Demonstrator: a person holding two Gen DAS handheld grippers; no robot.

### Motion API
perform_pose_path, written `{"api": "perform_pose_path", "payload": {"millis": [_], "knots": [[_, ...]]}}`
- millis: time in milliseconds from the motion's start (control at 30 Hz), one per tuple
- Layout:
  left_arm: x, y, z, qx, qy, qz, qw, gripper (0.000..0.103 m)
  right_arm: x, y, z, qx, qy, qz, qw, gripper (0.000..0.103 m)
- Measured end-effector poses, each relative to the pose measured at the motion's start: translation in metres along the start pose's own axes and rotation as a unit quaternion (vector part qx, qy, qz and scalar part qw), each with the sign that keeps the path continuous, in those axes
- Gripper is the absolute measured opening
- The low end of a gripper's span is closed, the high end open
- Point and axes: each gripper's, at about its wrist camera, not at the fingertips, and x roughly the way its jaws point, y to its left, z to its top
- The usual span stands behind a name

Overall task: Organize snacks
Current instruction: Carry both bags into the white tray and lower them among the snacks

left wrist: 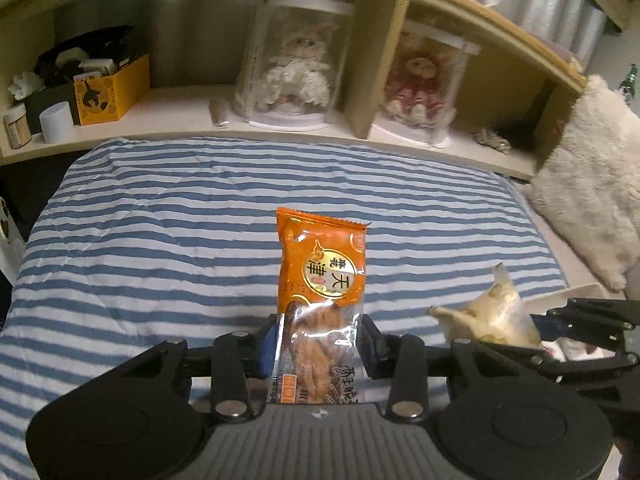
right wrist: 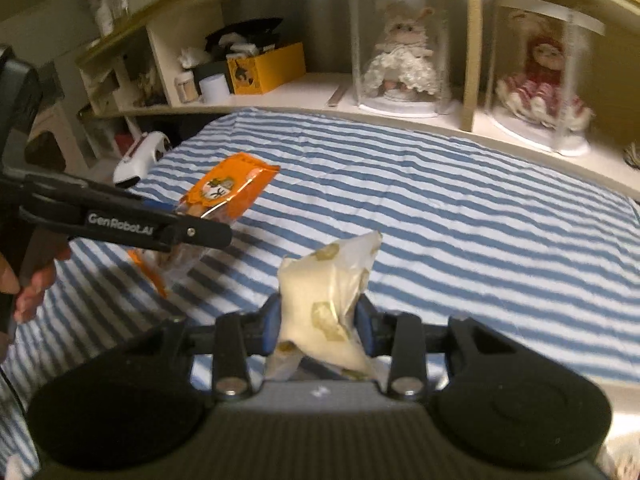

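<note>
Above the blue-and-white striped quilt [left wrist: 160, 240], both grippers hold snacks clear of the fabric; the left gripper [left wrist: 320, 344] has its blue-padded fingers [left wrist: 266, 350] drawn narrow and pressed on the lower, transparent half of an orange foil snack packet with a gold round label [left wrist: 322, 276] — the packet stands upright between the pads, its crimped top edge pointing away from the camera; brown fried pieces show through the clear part. From the right wrist view the same packet hangs tilted in that gripper's black linkage, and fingers of the person's hand [right wrist: 30, 292] curl round its handle at the left edge. The right gripper [right wrist: 318, 320] has its fingers likewise narrow, clamped on a crumpled cream-coloured plastic snack bag with pale green patches [right wrist: 328, 284]; the bag bulges above the pads and its twisted top leans right. Seen from the left wrist camera, the cream bag sits just right of the orange packet, apart from it. Behind the quilt runs a pale wooden headboard shelf [left wrist: 180, 110]; on it a yellow cardboard box [left wrist: 108, 92], a white cylindrical cup [left wrist: 57, 122], and two dolls in clear plastic cases [left wrist: 294, 60] — one white-dressed, one red-dressed. A fluffy white pillow [left wrist: 592, 168] lies at the right.
</note>
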Motion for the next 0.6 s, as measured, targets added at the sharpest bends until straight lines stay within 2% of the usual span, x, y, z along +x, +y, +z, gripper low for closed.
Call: {"api": "perform_pose_path", "payload": {"millis": [233, 600], "knots": [[-0.025, -0.034, -0.014, -0.002, -0.011, -0.021, 0.9997, 0.042, -0.059, -0.017, -0.022, 0.037, -0.029, -0.003, 0.999, 0.044], [-0.039, -0.085, -0.023, 0.003, -0.024, -0.049, 0.9985, 0.042, -0.114, -0.054, -0.052, 0.065, -0.051, -0.022, 0.996, 0.044]]}}
